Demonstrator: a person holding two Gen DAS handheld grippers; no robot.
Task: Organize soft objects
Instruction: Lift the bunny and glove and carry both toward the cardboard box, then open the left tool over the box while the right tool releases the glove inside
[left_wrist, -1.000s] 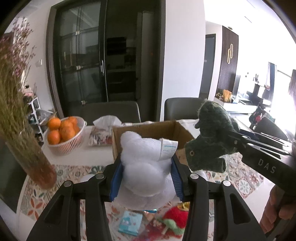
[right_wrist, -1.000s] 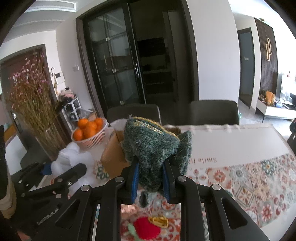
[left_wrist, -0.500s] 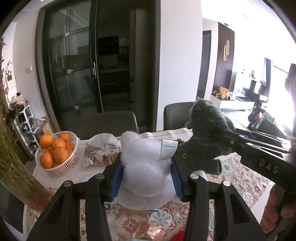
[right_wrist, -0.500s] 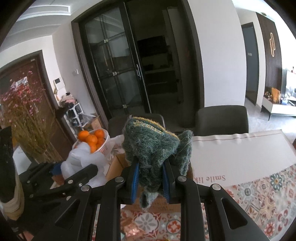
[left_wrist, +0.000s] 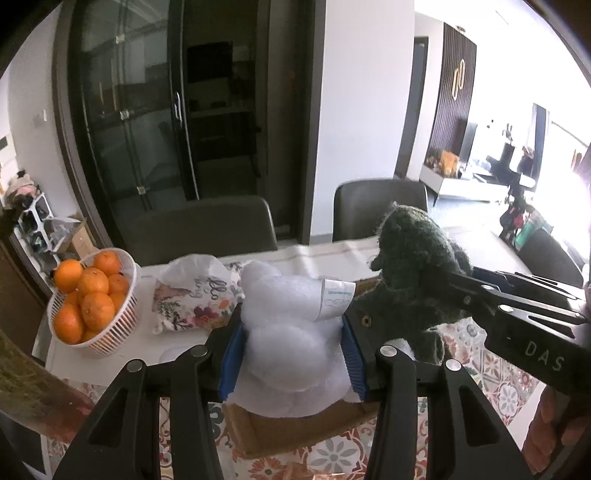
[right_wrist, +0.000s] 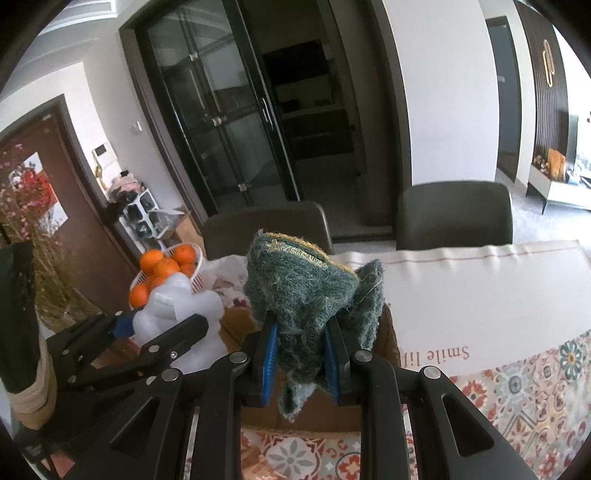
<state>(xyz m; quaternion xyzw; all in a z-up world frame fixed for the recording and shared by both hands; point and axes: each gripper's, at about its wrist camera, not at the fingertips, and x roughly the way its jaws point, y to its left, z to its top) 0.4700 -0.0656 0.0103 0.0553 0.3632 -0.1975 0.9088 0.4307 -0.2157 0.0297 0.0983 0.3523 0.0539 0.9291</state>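
My left gripper (left_wrist: 291, 354) is shut on a white plush toy (left_wrist: 291, 332) with a paper tag; the same white plush toy (right_wrist: 177, 314) shows at the left of the right wrist view. My right gripper (right_wrist: 299, 354) is shut on a dark green knitted soft toy (right_wrist: 306, 295), and that green toy (left_wrist: 413, 280) hangs just right of the white one in the left wrist view. Both toys hover over an open cardboard box (left_wrist: 295, 432) on the table; part of the box (right_wrist: 314, 410) sits right under the right gripper.
A white basket of oranges (left_wrist: 88, 302) stands at the table's far left, next to a floral tissue pack (left_wrist: 192, 295). Two dark chairs (left_wrist: 207, 229) line the far edge. A vase with dried flowers (left_wrist: 33, 387) is at the near left. A patterned tablecloth (right_wrist: 517, 387) covers the table.
Both grippers have travelled forward across the table with their toys, and the cardboard box now lies directly beneath them. The small items in front of the box have dropped out of view.
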